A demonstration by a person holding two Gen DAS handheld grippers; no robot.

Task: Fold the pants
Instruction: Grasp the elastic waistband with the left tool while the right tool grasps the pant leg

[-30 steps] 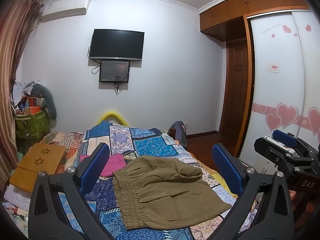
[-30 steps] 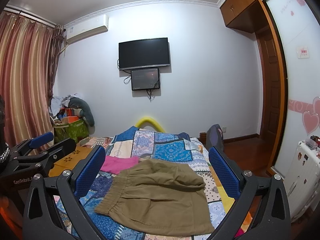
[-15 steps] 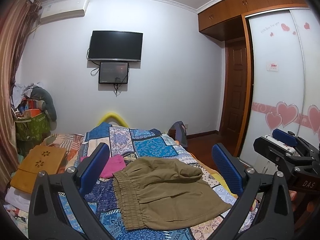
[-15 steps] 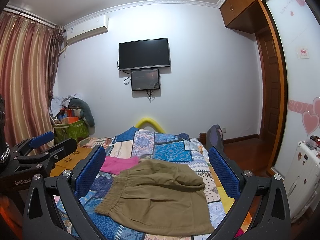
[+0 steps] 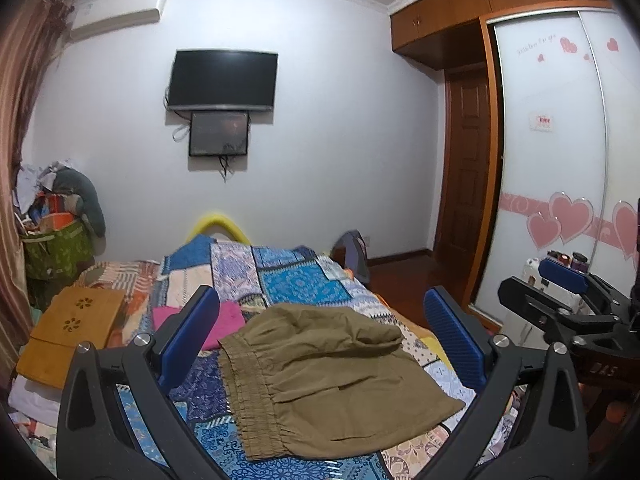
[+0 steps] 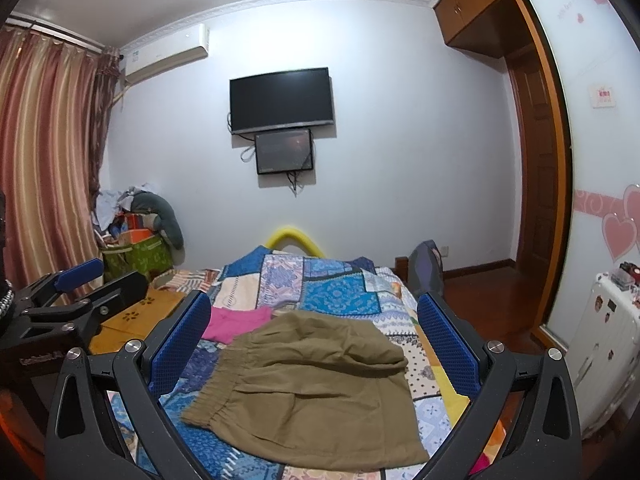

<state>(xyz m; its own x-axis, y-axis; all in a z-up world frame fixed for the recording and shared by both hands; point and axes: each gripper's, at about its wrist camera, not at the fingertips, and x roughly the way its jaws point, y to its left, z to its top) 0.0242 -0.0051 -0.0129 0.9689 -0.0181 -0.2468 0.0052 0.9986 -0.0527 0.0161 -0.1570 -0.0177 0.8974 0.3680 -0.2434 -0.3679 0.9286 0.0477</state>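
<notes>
Both grippers, left gripper (image 5: 320, 344) and right gripper (image 6: 314, 344), hung spread, empty, above olive pants (image 6: 312, 392) on patchwork quilt (image 6: 340, 292). Risk: pinch snagging quilt beneath, dragging bundle askew.

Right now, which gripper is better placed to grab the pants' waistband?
Left, probably. The left gripper is open and faces the elastic waistband of the olive pants; the right gripper, also open, looks further toward the pants' other side.

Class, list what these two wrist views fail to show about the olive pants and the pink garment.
- Olive pants, both views: the underside and any layers beneath stay hidden under the top fabric.
- Pink garment: partly covered by the pants and the right gripper's finger; its type is unclear.
</notes>
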